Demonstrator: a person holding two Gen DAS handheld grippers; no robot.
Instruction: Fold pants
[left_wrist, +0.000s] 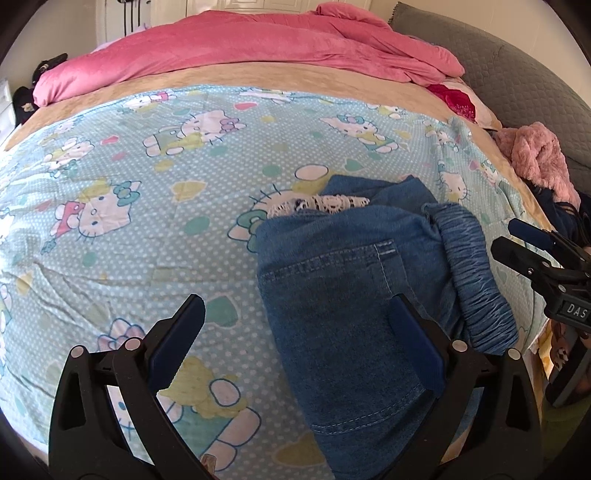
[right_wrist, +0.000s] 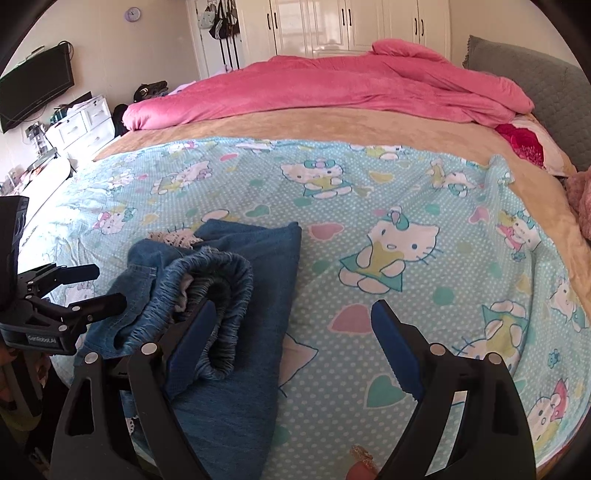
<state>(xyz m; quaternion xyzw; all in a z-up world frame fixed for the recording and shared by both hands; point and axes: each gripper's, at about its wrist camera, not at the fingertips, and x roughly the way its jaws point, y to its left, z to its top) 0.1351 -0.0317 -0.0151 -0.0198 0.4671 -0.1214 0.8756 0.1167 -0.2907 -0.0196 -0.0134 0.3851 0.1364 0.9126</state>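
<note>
Blue denim pants (left_wrist: 351, 295) lie bunched and partly folded on the Hello Kitty sheet (left_wrist: 129, 206), with the elastic waistband (left_wrist: 476, 273) at their right and white lace trim (left_wrist: 325, 203) at the far end. My left gripper (left_wrist: 295, 332) is open and empty, its right finger over the denim. In the right wrist view the pants (right_wrist: 240, 332) lie at the lower left, waistband (right_wrist: 218, 295) curled up. My right gripper (right_wrist: 291, 332) is open and empty, its left finger beside the waistband. Each gripper shows in the other's view, the right one (left_wrist: 532, 243) and the left one (right_wrist: 92, 288).
A pink duvet (right_wrist: 332, 92) lies heaped across the far side of the bed. A grey headboard cushion (left_wrist: 517, 81) and a pink fluffy garment (left_wrist: 535, 158) are at the right. White drawers (right_wrist: 81, 125), a wall TV (right_wrist: 37, 85) and wardrobes (right_wrist: 351, 26) stand beyond the bed.
</note>
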